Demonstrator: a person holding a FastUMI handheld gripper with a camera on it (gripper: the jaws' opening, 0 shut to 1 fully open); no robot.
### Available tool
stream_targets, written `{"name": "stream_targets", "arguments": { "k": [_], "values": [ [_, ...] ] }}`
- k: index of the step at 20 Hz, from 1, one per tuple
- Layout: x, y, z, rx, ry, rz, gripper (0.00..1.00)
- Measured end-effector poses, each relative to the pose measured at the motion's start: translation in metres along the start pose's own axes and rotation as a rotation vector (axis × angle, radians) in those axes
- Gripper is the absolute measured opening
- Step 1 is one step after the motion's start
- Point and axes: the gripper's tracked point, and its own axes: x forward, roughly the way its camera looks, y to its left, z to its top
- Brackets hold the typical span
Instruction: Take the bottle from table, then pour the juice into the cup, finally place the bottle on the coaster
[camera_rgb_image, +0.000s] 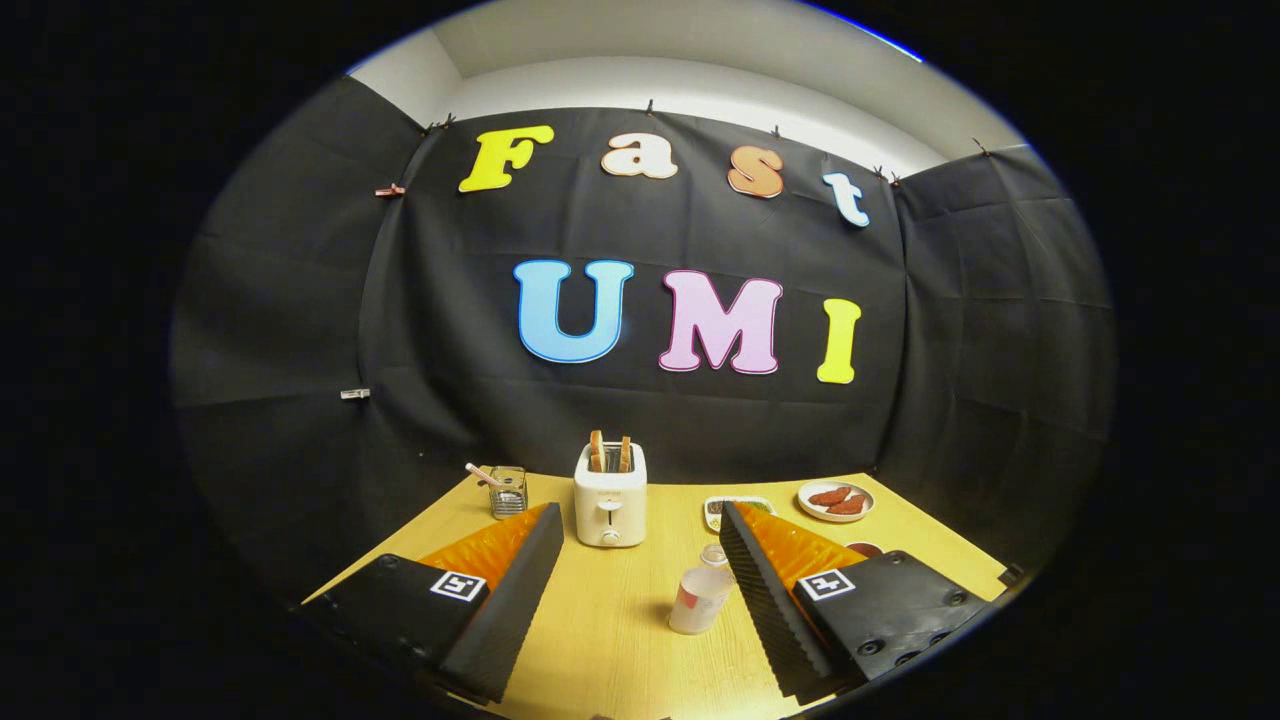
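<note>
Bottle (702, 590) upright between spread hand-held gripper (640, 530) fingers, untouched.

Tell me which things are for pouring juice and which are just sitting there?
For the job: bottle, standing between the open jaws of the gripper, nearer one finger.
Just sitting: toaster with toast, plate of food, wire holder.

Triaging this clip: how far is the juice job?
Nothing looks done yet. The bottle stands upright on the table, between the open fingers of the hand-held gripper, close to the right one, neither clearly pressing it. In hand: the approach to grasp. Left: grasp, pour, set it down.
</note>
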Motion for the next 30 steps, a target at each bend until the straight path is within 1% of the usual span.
{"name": "stream_targets", "arguments": {
  "k": [8,12,15,22,27,30],
  "values": [
    [-0.001,0.000,-0.003,0.019,0.008,0.006,0.97],
    [0.002,0.000,-0.005,0.057,0.003,0.009,0.97],
    [0.006,-0.002,-0.009,0.077,-0.001,-0.006,0.97],
    [0.026,-0.010,-0.045,0.079,0.024,-0.062,0.97],
    [0.056,-0.029,-0.087,0.070,0.085,-0.140,0.97],
    [0.077,-0.041,-0.105,0.068,0.102,-0.171,0.97]
  ]
}}
